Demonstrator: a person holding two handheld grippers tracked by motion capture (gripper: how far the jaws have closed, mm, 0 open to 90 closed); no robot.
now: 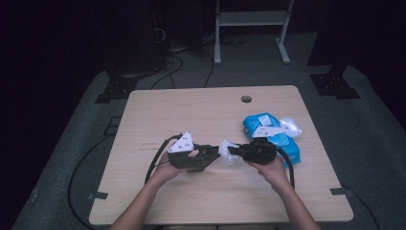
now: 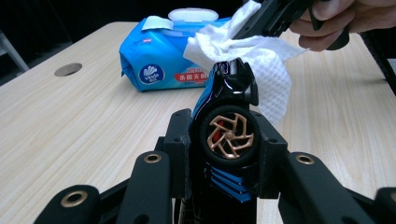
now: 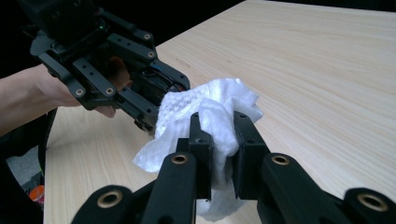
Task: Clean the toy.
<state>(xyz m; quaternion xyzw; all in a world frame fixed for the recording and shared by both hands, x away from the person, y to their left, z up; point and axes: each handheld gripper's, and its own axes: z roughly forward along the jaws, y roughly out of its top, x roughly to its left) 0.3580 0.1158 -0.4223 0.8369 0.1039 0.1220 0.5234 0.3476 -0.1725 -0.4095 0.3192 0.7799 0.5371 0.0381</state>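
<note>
At frame centre, the left gripper [image 1: 207,155] clamped the toy car [image 2: 229,126] steady for wiping. The right gripper [image 1: 233,151] pinched the wet wipe [image 3: 210,112] against the car's tip.

Two grippers [image 1: 207,155] [image 1: 238,152], white wipe [image 1: 227,149] between

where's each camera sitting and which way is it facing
High view: above the person's side, looking forward and down on the table; both forearms, left gripper and right gripper show.
Left gripper view: on the left gripper, along jaws shut on a toy car; the other hand shows.
Right gripper view: on the right gripper, along jaws shut on a wipe.
All three views share the wipe.
</note>
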